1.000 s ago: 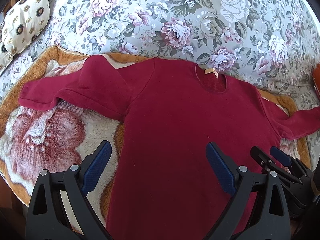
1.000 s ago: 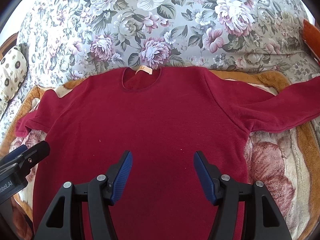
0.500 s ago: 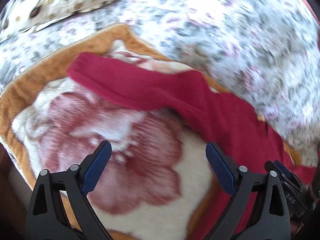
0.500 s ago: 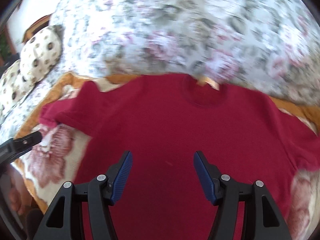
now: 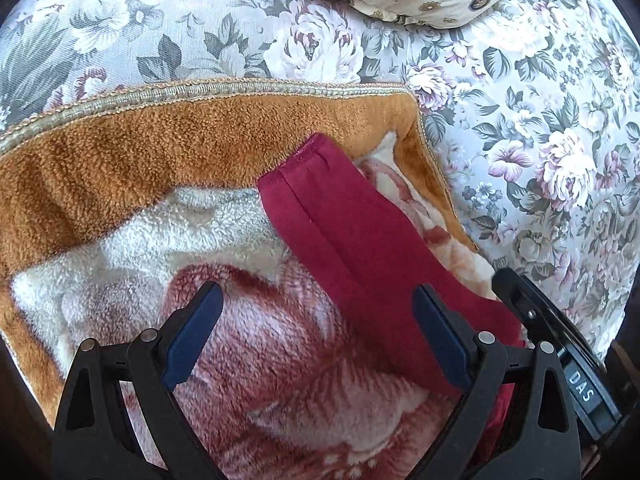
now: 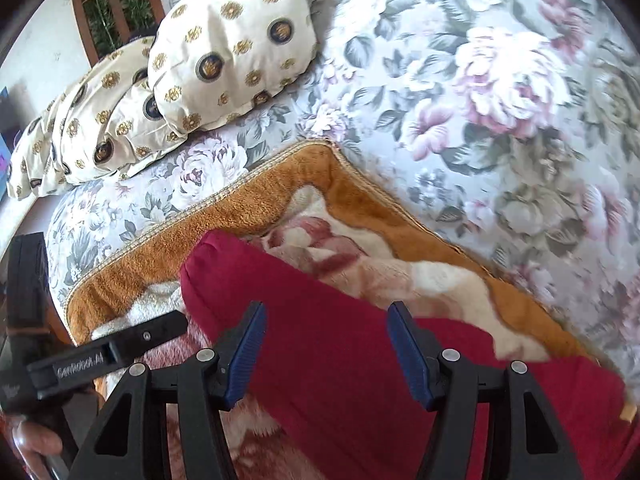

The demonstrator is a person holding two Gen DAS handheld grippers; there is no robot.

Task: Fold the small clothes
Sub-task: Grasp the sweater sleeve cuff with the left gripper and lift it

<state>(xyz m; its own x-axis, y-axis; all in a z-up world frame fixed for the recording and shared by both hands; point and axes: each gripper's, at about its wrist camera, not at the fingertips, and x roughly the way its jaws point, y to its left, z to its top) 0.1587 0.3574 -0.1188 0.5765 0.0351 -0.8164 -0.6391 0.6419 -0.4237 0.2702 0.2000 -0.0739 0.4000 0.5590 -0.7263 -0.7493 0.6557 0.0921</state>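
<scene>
On the fleece blanket [image 5: 132, 184] spread over the floral bedspread [image 5: 540, 128], the red top [image 6: 344, 360] lies flat, and I see no fold in it yet. Only its sleeve [image 5: 340, 220] shows in my left view, stretched out toward the blanket's corner with the cuff [image 5: 296, 156] at the far end. My left gripper [image 5: 318, 334] hangs over the sleeve with its jaws wide apart and nothing between them — the right-hand pad sits above the red cloth, the other above bare fleece. My right gripper [image 6: 326, 350] is just as wide and empty, poised above the sleeve near the shoulder. Two patterned pillows [image 6: 224, 52] rest well beyond. I judge the folding barely begun — the sleeve must come across the body first, then the other side and the hem.
</scene>
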